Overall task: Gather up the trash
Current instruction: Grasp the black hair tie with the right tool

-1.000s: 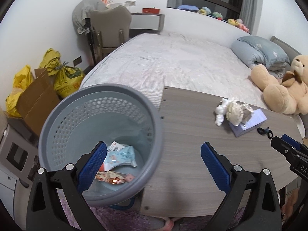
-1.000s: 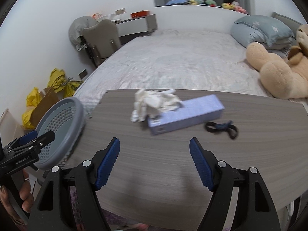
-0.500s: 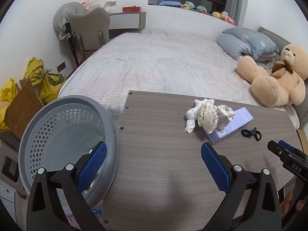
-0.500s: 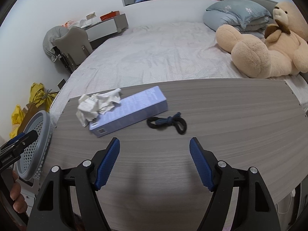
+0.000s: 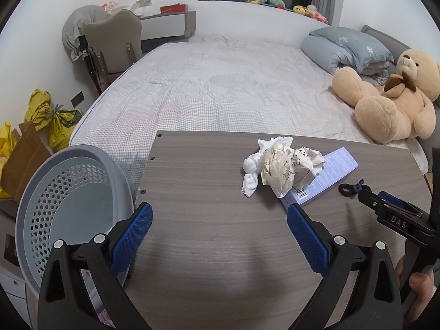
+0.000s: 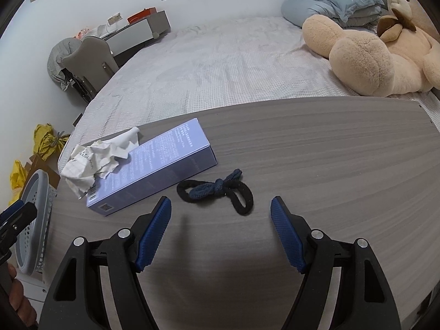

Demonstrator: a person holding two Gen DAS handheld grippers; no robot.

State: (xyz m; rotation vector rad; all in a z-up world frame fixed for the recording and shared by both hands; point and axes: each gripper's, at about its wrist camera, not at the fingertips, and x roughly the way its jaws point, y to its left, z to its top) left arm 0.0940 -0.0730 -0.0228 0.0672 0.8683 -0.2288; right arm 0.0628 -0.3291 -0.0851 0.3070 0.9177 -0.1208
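Crumpled white paper (image 5: pixel 286 169) lies on the grey wooden table (image 5: pixel 209 220), partly on a lilac box (image 5: pixel 327 176). It also shows in the right wrist view (image 6: pixel 96 159) beside the box (image 6: pixel 156 167). A black and blue hair tie (image 6: pixel 217 189) lies just ahead of my right gripper (image 6: pixel 220 236), which is open and empty. My left gripper (image 5: pixel 220 236) is open and empty above the table's near left part. A grey perforated bin (image 5: pixel 68 206) stands off the table's left edge.
A bed (image 5: pixel 220 88) lies behind the table, with a teddy bear (image 5: pixel 390 101) and a blue duvet (image 5: pixel 346 46). A chair (image 5: pixel 115 41), yellow bags (image 5: pixel 52 121) and a cardboard box (image 5: pixel 22 165) stand at the left.
Both grippers have swung right. The bin slid to the left edge of the left view; the hair tie and box came closer in the right view. Both stay open.
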